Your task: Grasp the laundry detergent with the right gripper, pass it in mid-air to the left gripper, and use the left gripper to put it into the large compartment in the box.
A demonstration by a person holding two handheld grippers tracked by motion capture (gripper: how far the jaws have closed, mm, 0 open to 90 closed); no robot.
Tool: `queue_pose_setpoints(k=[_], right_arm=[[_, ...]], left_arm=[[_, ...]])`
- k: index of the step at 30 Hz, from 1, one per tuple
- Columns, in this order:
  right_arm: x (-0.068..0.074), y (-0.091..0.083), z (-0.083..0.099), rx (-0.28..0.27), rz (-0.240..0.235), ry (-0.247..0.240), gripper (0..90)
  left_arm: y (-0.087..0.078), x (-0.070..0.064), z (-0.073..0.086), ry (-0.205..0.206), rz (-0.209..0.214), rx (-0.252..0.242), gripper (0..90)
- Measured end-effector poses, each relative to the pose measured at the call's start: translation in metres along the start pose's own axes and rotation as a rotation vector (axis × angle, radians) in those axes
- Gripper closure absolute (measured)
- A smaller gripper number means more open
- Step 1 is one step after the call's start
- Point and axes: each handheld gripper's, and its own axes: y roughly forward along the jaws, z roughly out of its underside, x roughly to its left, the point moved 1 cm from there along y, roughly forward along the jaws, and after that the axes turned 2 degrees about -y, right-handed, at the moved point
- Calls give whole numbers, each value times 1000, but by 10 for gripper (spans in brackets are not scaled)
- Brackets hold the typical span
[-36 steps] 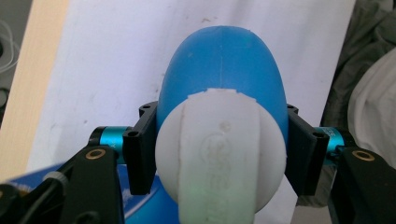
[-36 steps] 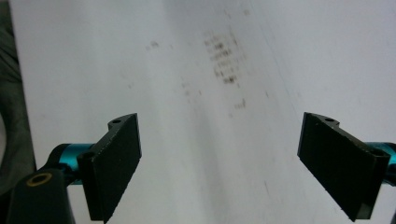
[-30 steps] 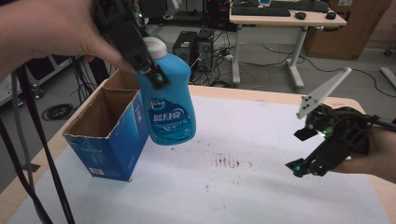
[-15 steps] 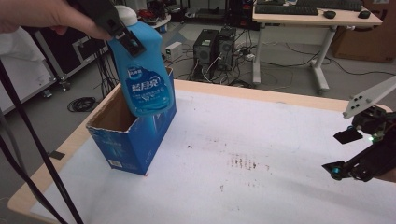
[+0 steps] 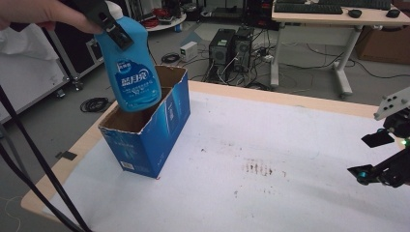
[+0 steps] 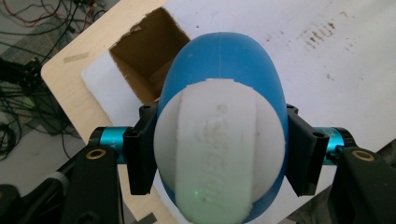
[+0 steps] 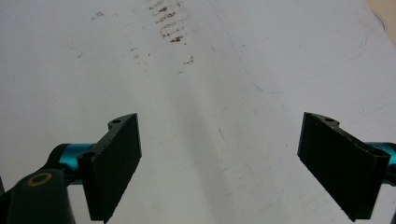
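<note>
Two grippers in play. High view first: left gripper (image 5: 107, 21) up at top left, hand on it, pinching the blue bottle (image 5: 132, 72) by its neck, white cap end up. Bottle's base hangs right over the open mouth of the blue carton (image 5: 164, 130), maybe just dipping past the rim; can't tell if it touches cardboard. A sec ago the bottle was out beside the carton over the desk; half a sec ago swinging in over it; now lined up w/ the opening and lower. Reads like a drop-in is under way, prob most of the carry done, lowering and release left. Carton stands upright near the desk's (image 5: 270, 193) left edge, top flaps torn off. Right gripper (image 5: 382, 157) sits at the far right edge, well apart from carton, has drifted further out of shot.

Left gripper view: looking down on the white cap (image 6: 219, 149), jaws pressed on both sides of the bottle's shoulder, brown carton interior (image 6: 144, 60) showing beyond it, off to upper left. So not fully centred yet, by my read.

Right gripper view: jaws spread wide, nothing between, just stained white desk (image 7: 210, 70) below.
</note>
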Motion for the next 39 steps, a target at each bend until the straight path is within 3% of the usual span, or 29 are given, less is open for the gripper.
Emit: queue_pose_setpoints(k=[8, 18, 39], right_arm=[[0, -2, 2, -1, 9, 2, 128], [1, -4, 2, -2, 9, -2, 128], [6, 0, 3, 13, 1, -9, 128]], left_arm=[[7, 3, 2, 1, -12, 14, 383], [30, 4, 8, 13, -8, 59, 383], [105, 1, 30, 36, 21, 164, 383]])
